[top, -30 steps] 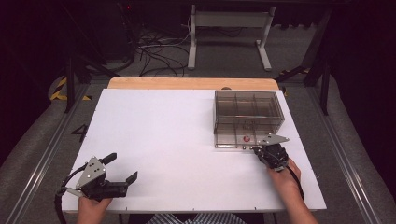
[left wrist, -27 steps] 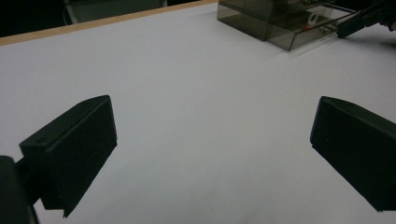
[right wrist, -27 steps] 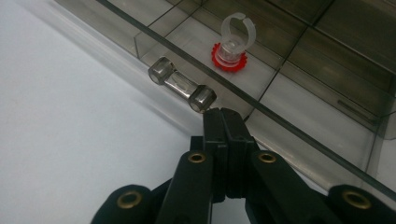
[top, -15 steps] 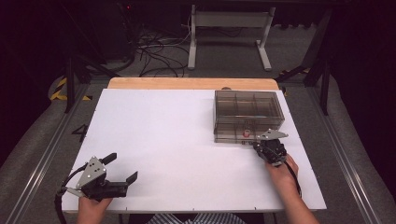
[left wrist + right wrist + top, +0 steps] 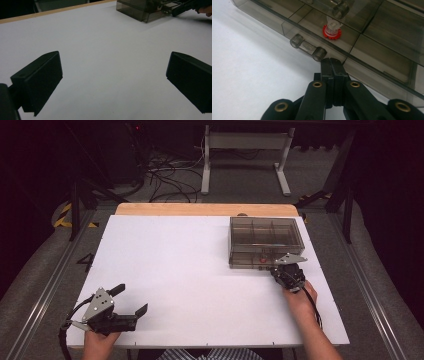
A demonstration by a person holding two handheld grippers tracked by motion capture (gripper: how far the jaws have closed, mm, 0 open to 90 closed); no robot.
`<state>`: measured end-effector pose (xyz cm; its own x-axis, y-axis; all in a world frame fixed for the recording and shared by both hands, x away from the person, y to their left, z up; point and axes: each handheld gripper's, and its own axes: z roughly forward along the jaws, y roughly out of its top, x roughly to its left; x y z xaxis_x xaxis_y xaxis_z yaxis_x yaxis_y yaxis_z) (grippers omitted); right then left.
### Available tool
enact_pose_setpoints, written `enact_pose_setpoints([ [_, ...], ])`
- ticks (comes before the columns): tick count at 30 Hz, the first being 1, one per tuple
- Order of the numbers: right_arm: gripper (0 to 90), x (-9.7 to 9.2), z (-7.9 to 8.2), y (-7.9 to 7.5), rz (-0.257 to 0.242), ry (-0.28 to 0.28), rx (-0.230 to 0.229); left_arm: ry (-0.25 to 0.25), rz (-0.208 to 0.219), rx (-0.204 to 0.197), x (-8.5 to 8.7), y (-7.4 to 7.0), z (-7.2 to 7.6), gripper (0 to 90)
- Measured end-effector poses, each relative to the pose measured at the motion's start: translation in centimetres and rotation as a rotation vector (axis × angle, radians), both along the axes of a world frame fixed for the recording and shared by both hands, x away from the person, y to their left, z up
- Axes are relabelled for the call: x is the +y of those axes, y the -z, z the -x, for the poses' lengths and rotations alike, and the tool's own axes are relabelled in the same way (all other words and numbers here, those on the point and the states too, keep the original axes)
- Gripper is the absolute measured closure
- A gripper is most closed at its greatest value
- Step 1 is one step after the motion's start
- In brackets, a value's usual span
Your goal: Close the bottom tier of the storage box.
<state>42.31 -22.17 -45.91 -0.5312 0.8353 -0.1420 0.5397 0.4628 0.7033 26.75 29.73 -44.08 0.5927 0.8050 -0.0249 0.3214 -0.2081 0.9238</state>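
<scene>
A smoky clear compartment box [image 5: 265,240] stands at the table's back right. My right gripper [image 5: 276,269] sits at its front wall, jaws shut with nothing between them. In the right gripper view the closed tips [image 5: 331,62] rest just beside the clear latch [image 5: 308,47] on the box front [image 5: 372,75]. A small red toothed part with a clear top [image 5: 332,31] lies in a compartment behind the latch. My left gripper [image 5: 132,297] rests near the front left corner, jaws wide open over bare table, with its pads [image 5: 40,80] far apart.
The white table top [image 5: 190,265] has a wooden strip [image 5: 200,209] along its far edge. Beyond it are cables and a metal stand on the floor. From the left gripper view the box [image 5: 142,10] and the right gripper [image 5: 185,6] show far off.
My right gripper has edged a little forward, up to the box's front wall. The left gripper has stayed where it was.
</scene>
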Motion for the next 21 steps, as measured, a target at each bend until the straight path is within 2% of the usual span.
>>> enact_pose_setpoints([
  [21, 90.0, 0.1, -1.9, 0.1, -0.025, 0.034, -0.004, -0.001, -0.001, 0.001, 0.0, 0.0, -0.1, 1.4],
])
